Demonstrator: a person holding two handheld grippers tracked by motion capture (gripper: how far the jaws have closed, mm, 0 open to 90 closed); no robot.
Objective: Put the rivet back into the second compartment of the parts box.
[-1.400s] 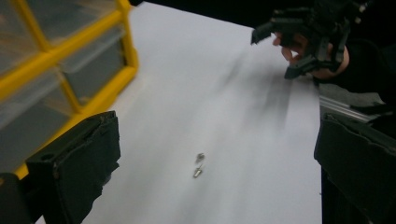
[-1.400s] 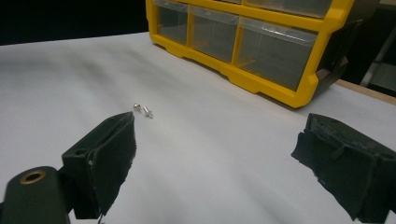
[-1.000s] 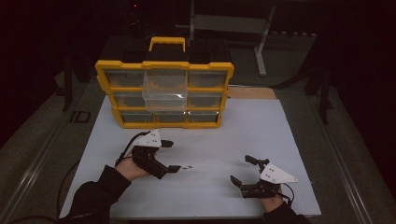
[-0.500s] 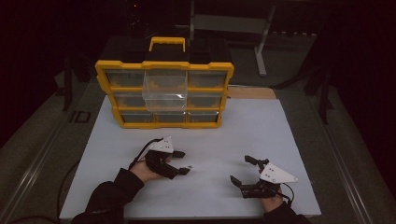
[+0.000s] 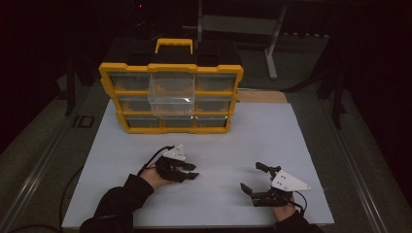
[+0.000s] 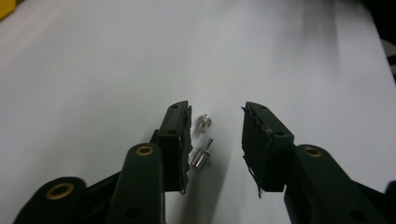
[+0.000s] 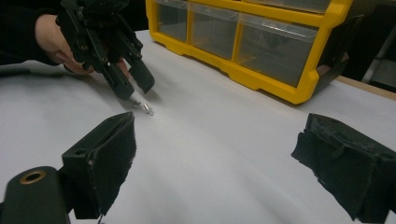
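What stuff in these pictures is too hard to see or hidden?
- Small metal parts: left gripper view, too tiny to name; high view, the left gripper covers them.
- Drawer contents of the yellow organizer: high view, dim and blurred behind clear fronts.
- Right gripper: right gripper view, its body cut off by the bottom edge.

I note a yellow drawer organizer (image 5: 171, 99) at the white mat's (image 5: 272, 141) far edge, one clear drawer (image 5: 171, 94) pulled out.
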